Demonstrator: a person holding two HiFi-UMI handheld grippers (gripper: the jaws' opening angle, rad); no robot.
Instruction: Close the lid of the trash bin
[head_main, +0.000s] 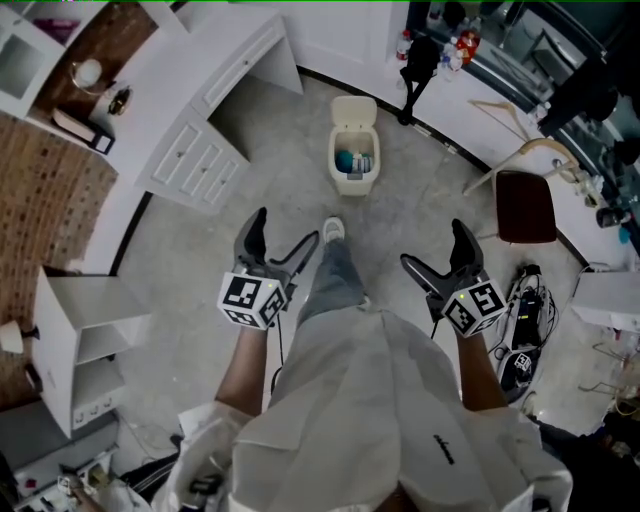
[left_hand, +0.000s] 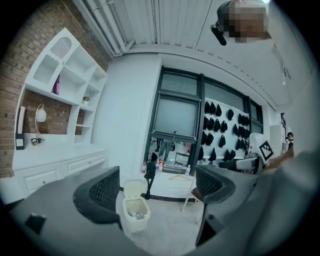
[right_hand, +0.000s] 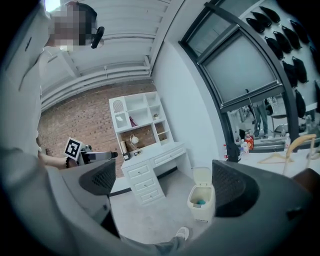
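A cream trash bin (head_main: 353, 163) stands on the grey floor ahead, its lid (head_main: 354, 111) tipped up at the back and something blue inside. The same bin (left_hand: 135, 214) sits low between the jaws in the left gripper view, and the bin (right_hand: 201, 201) shows near the right jaw in the right gripper view. My left gripper (head_main: 283, 236) and right gripper (head_main: 432, 248) are both held at waist height, well short of the bin. Both are open with nothing between the jaws.
A white desk with drawers (head_main: 200, 150) stands left of the bin, a brick wall behind it. A dark red chair (head_main: 524, 205) and a wooden hanger (head_main: 540, 150) are to the right. Shoes and cables (head_main: 520, 330) lie at right. My shoe (head_main: 333, 230) points at the bin.
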